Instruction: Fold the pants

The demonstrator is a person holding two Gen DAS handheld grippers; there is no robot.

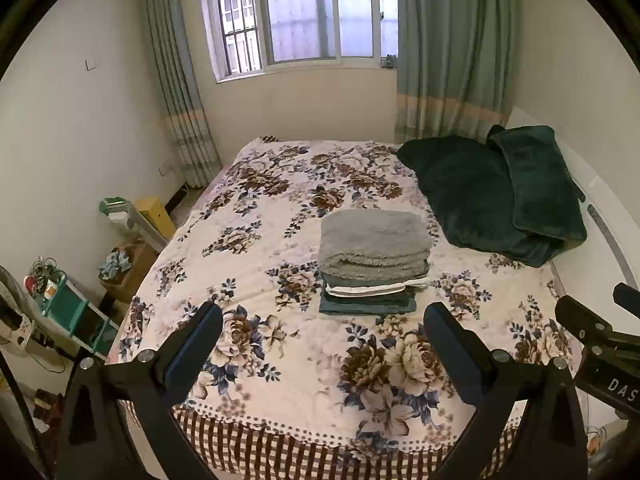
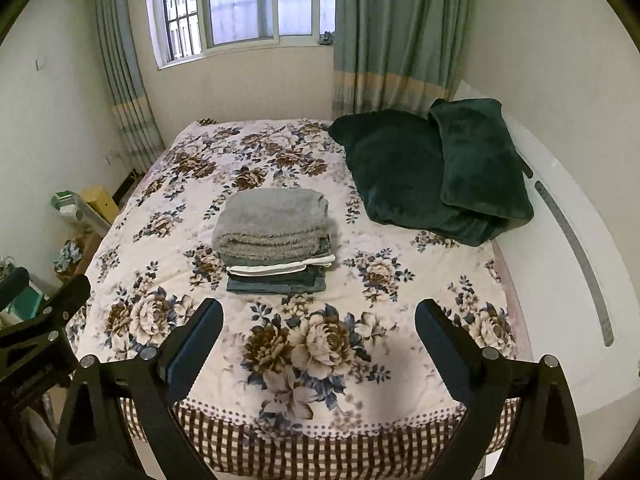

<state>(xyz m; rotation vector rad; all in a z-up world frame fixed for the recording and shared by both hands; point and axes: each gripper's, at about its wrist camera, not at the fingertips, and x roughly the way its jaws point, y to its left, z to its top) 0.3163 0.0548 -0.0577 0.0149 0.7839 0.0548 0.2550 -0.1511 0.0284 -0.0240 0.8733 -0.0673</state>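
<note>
A stack of folded pants (image 1: 372,264) lies in the middle of the bed, a fuzzy grey pair on top, then white and dark green layers; it also shows in the right wrist view (image 2: 276,240). My left gripper (image 1: 322,320) is open and empty, held above the bed's near edge, short of the stack. My right gripper (image 2: 318,316) is open and empty too, beside the left and to the right of it. The right gripper's body shows at the right edge of the left wrist view (image 1: 600,344).
The bed has a floral cover (image 1: 280,208) with a checked hem. A dark green blanket and pillow (image 1: 500,192) lie at the far right by the white headboard (image 2: 568,240). Shelves and boxes (image 1: 72,308) stand left of the bed. A window and curtains are behind.
</note>
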